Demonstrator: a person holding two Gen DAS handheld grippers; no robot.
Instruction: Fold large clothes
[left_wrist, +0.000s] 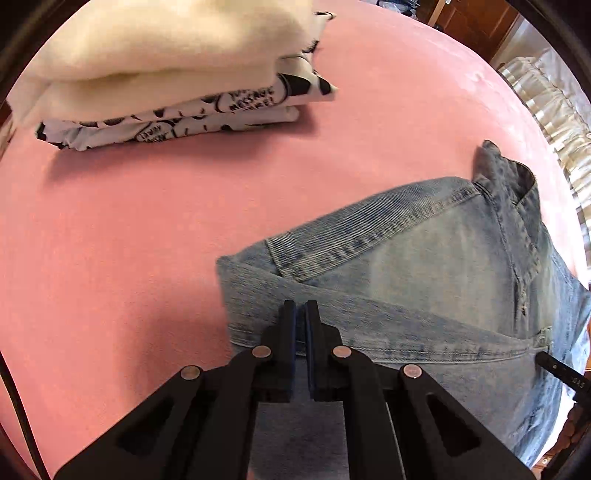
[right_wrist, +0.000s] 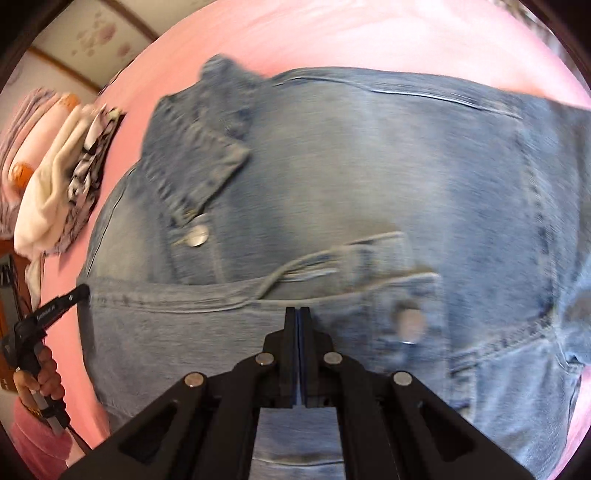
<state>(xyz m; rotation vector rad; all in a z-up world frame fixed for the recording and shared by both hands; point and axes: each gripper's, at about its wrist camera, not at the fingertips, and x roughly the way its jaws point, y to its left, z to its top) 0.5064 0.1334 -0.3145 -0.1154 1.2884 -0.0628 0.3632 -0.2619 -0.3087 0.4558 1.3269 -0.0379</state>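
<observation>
A light-blue denim jacket (left_wrist: 424, 266) lies spread on a pink bed sheet (left_wrist: 110, 240). In the right wrist view the denim jacket (right_wrist: 351, 166) fills most of the picture, blurred, with a metal button (right_wrist: 195, 234) showing. My left gripper (left_wrist: 301, 306) is shut near the jacket's left edge, pinching the turned-over denim. It also shows in the right wrist view as the left gripper (right_wrist: 83, 291), held by a person's hand (right_wrist: 40, 373). My right gripper (right_wrist: 299, 310) is shut at the same folded edge, further right. Only the tip of the right gripper (left_wrist: 543, 356) shows in the left wrist view.
A stack of folded clothes (left_wrist: 166, 74), a cream knit on a black-and-white print, sits at the far left of the bed; it appears again as the stack (right_wrist: 62, 166). Striped bedding (left_wrist: 554, 122) and wooden furniture (left_wrist: 472, 18) lie beyond the bed's right edge.
</observation>
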